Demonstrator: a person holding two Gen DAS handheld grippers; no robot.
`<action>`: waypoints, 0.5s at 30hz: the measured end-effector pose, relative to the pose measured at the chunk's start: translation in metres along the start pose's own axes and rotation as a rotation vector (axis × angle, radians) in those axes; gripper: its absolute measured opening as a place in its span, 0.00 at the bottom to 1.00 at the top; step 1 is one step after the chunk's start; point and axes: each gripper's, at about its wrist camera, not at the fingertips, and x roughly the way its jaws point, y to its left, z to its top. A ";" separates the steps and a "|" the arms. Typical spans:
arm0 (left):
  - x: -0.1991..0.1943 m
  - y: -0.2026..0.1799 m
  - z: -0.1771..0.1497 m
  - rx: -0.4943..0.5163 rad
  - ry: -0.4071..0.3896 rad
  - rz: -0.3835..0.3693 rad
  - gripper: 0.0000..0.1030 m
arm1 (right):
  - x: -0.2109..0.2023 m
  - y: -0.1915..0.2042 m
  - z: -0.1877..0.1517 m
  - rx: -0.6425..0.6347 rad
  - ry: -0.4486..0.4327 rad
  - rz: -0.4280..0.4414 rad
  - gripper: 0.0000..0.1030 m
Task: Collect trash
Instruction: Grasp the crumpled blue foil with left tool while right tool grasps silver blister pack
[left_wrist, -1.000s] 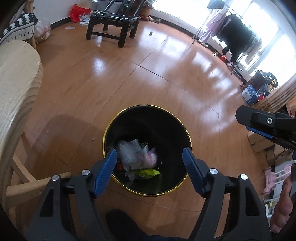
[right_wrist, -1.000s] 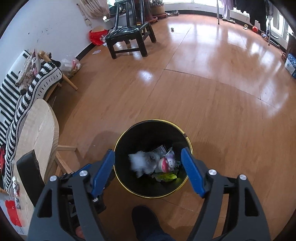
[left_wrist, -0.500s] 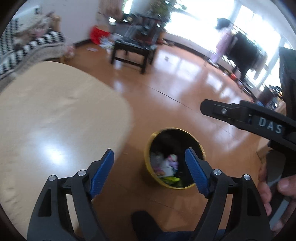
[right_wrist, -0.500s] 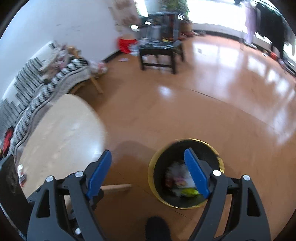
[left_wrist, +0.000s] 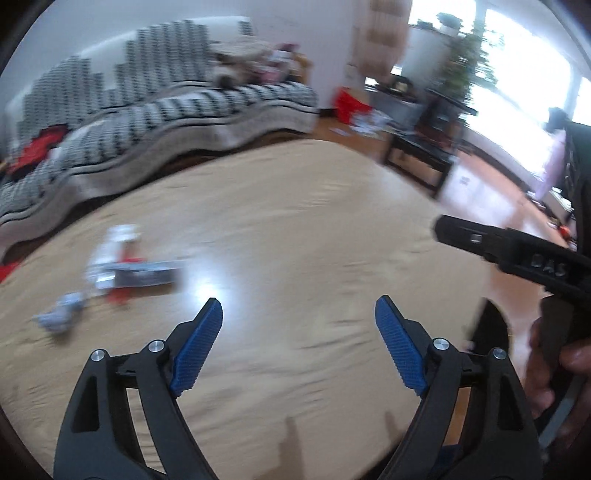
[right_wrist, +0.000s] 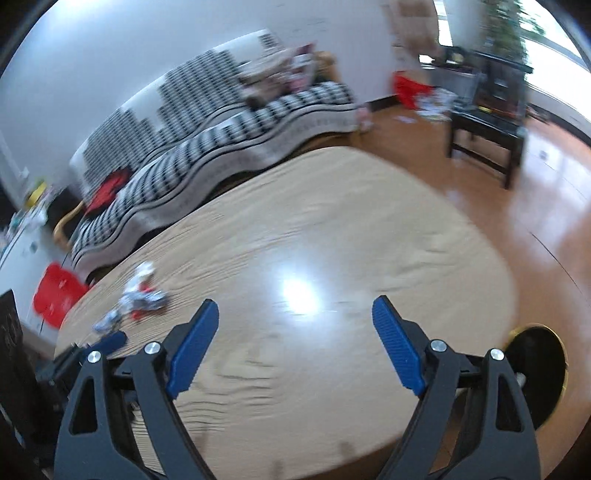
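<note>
Both grippers (left_wrist: 298, 312) (right_wrist: 294, 310) wide apart, empty.

Floor (right_wrist: 546, 206): glossy brown wood
Sofa (right_wrist: 229, 140): black-and-white stripes, against white wall (right_wrist: 110, 55)
Window (left_wrist: 517, 122): bright daylight

The right gripper (right_wrist: 293, 321) is held above a pale wooden desk (right_wrist: 332, 229), its blue jaws spread wide with nothing between them. A blurred cluster of wrappers (right_wrist: 142, 295) is seen on the desk's far left part. A black bin with a gold rim (right_wrist: 541, 365) stands on the floor beside the desk's right edge. A striped sofa (right_wrist: 221, 136) lies behind.
</note>
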 end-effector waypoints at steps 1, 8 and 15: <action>-0.005 0.019 -0.003 -0.015 -0.006 0.021 0.80 | 0.006 0.013 0.000 -0.017 0.010 0.011 0.80; -0.022 0.146 -0.022 -0.179 -0.009 0.155 0.81 | 0.067 0.103 -0.012 -0.193 0.096 0.058 0.80; -0.006 0.222 -0.035 -0.176 0.002 0.280 0.81 | 0.134 0.175 -0.025 -0.389 0.190 0.092 0.80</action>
